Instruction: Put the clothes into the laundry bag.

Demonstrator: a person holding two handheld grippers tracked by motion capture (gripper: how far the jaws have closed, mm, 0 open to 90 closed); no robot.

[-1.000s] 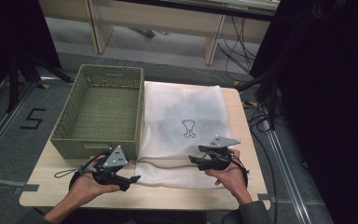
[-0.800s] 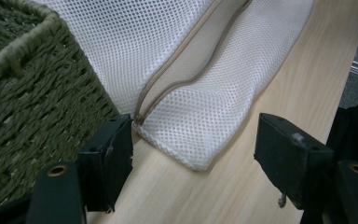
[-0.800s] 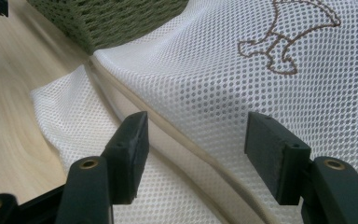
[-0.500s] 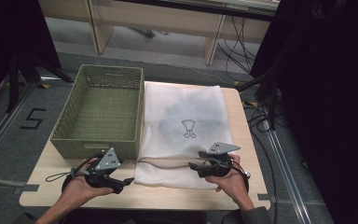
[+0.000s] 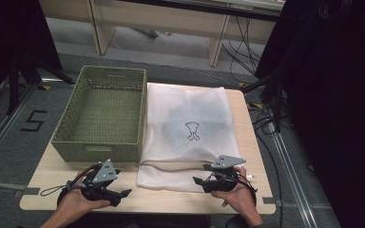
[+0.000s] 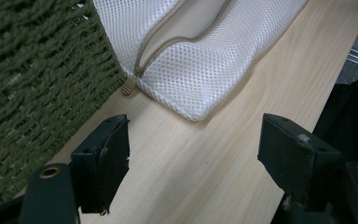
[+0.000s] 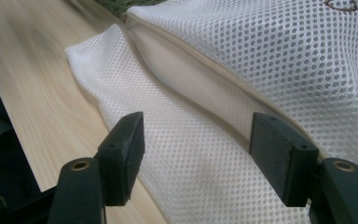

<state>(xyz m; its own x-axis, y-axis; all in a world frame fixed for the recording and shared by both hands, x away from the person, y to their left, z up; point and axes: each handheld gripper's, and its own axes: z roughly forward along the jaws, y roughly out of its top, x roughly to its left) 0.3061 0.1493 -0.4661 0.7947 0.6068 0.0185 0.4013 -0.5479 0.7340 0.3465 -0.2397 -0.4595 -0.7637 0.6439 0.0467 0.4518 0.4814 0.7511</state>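
A white mesh laundry bag (image 5: 187,130) lies flat on the wooden table (image 5: 256,156), with its zipper edge toward the near side. Beside the bag's near left corner (image 6: 200,60), my left gripper (image 5: 122,193) is open over bare wood with nothing between its jaws. The zipper pull (image 6: 129,87) lies by the basket's foot. My right gripper (image 5: 198,182) is open at the bag's near right edge. Its jaws straddle the mesh and the beige zipper line (image 7: 191,70) without closing on them.
A green woven basket (image 5: 102,111) stands empty on the table's left half, touching the bag's left side. Its wall (image 6: 37,70) rises just left of my left jaw. The table's near edge (image 5: 171,209) is close behind both hands. Cables lie on the floor at the right.
Both hands have drawn back toward the table's near edge. The left gripper also shifted slightly left, away from the bag. Both stay open.
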